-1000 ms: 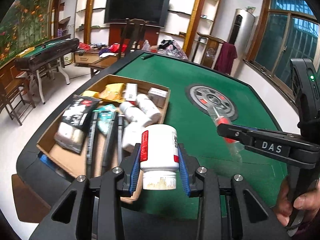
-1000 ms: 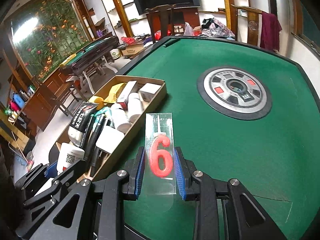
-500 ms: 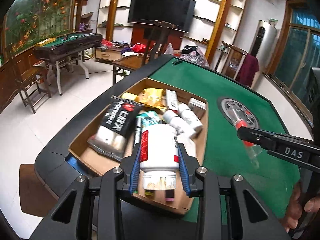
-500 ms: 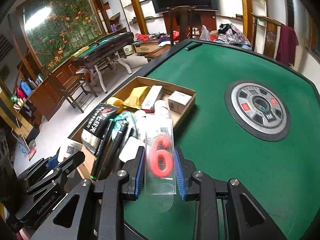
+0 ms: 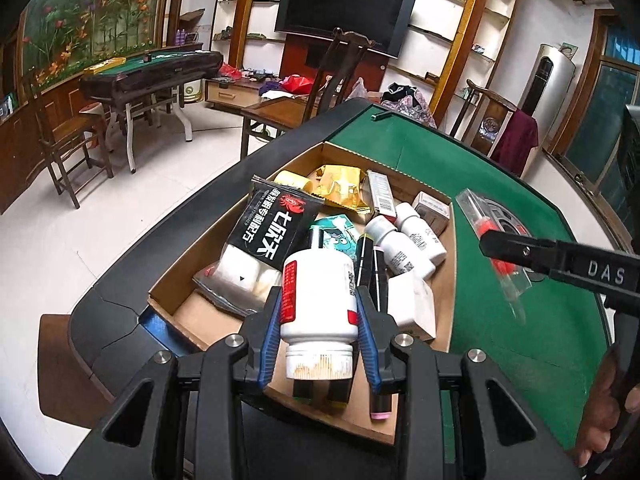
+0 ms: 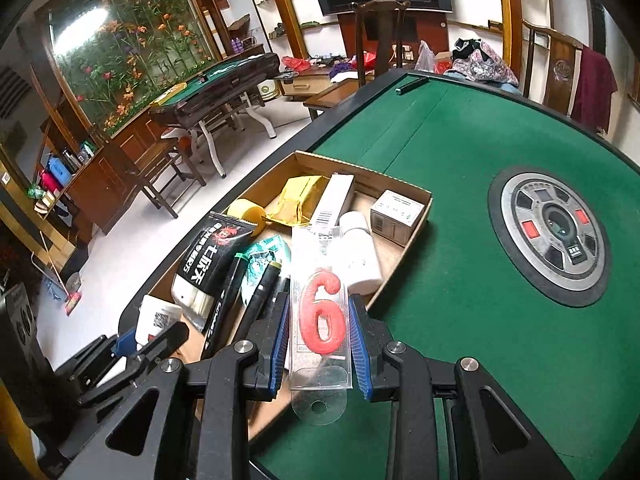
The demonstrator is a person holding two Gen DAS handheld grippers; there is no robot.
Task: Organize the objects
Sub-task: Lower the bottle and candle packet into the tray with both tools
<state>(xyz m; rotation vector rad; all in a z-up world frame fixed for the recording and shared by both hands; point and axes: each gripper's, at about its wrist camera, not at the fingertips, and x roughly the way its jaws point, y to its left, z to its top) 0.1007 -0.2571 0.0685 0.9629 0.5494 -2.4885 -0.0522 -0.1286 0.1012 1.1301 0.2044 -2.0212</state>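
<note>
My left gripper (image 5: 318, 332) is shut on a white bottle with a red label (image 5: 318, 300) and holds it over the near end of a cardboard box (image 5: 176, 276). My right gripper (image 6: 320, 340) is shut on a clear pack with a red "6" candle (image 6: 322, 316), held over the box's near right side (image 6: 420, 216). The candle pack also shows in the left wrist view (image 5: 496, 252), to the right of the box. The left gripper and its bottle show low at the left in the right wrist view (image 6: 156, 320).
The box holds a black packet (image 5: 276, 228), yellow packets (image 5: 340, 190), small white bottles (image 5: 400, 248), markers (image 5: 370, 268) and small cartons (image 6: 396, 210). It sits at the left edge of a green felt table (image 6: 480, 140) with a round centre panel (image 6: 554, 234). Chairs stand beyond.
Both grippers have moved left from above the felt to over the box, each still holding its object.
</note>
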